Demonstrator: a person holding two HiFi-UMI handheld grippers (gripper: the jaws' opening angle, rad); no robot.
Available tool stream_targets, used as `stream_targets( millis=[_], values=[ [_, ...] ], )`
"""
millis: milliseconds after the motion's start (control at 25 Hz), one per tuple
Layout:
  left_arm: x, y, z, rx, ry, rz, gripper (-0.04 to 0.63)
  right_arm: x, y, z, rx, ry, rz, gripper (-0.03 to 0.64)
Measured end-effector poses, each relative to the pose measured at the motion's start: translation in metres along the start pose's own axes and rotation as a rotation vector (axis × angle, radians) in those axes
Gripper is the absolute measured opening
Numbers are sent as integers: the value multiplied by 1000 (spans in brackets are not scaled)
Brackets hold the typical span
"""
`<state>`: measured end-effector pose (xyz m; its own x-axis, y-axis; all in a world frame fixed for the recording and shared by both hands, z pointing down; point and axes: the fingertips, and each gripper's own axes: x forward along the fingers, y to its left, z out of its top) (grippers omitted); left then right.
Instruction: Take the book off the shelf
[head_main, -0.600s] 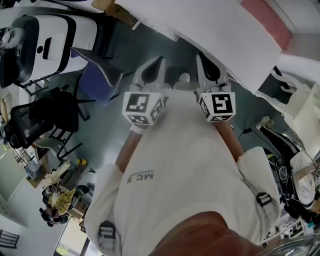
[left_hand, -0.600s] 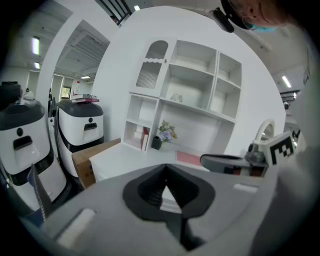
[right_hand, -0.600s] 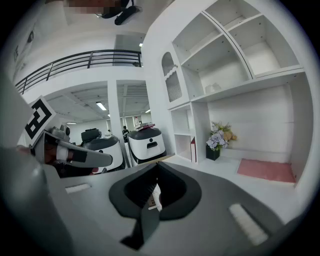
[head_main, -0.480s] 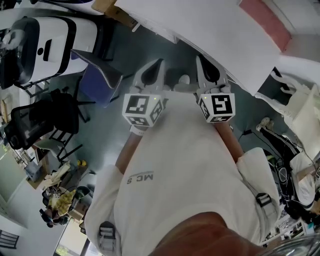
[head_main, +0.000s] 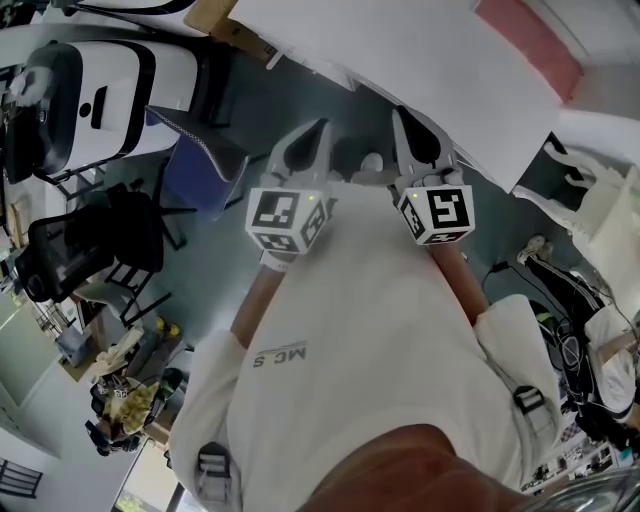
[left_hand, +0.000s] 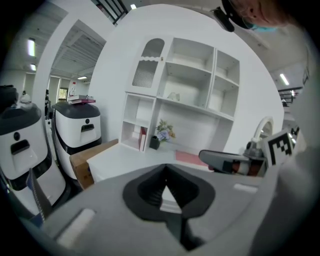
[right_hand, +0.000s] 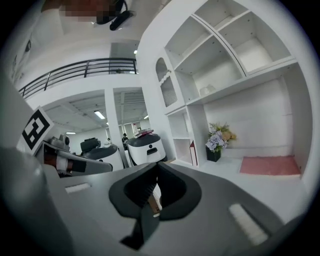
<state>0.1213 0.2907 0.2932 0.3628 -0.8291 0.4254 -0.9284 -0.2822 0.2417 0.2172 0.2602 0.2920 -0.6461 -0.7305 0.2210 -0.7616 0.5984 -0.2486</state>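
book (left_hand: 143, 139), red and slim, stands upright in the bottom compartment of the left-hand column of the white shelf (left_hand: 192, 75), close to that compartment's right wall. nothing touches it. just beside that column, in the wide bay to the right, a small dark pot of flowers (left_hand: 159, 138) sits on the white worktop (left_hand: 125, 159) that the shelf rises from. further right a pink mat (left_hand: 189, 157) lies flat on the same worktop. most of the upper compartments look bare, though one holds a small pale thing i cannot make out.

well apart from the book, on the near side of the worktop, i hold both tools side by side in front of my chest. my left gripper (left_hand: 165, 169) has its jaws pressed together at the tips with nothing between them. my right gripper (right_hand: 156, 168) is closed the same way and is also empty. in the head view both point toward the worktop's edge, and the marker cubes (head_main: 288, 218) sit just above my white shirt (head_main: 370, 330).

off to the left of the worktop a cardboard box (left_hand: 88, 161) stands against its side. beyond the box are two white machines (left_hand: 77, 127) with dark tops.
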Motion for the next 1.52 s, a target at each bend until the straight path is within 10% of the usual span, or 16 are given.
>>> stream_targets(
  millis=[560, 1520],
  values=[
    [4, 23, -15, -56, 37, 13, 0, 29, 5, -9, 4, 46, 19, 0],
    [105, 278, 139, -78, -34, -161, 0, 296, 32, 79, -22, 31, -202, 0]
  ],
)
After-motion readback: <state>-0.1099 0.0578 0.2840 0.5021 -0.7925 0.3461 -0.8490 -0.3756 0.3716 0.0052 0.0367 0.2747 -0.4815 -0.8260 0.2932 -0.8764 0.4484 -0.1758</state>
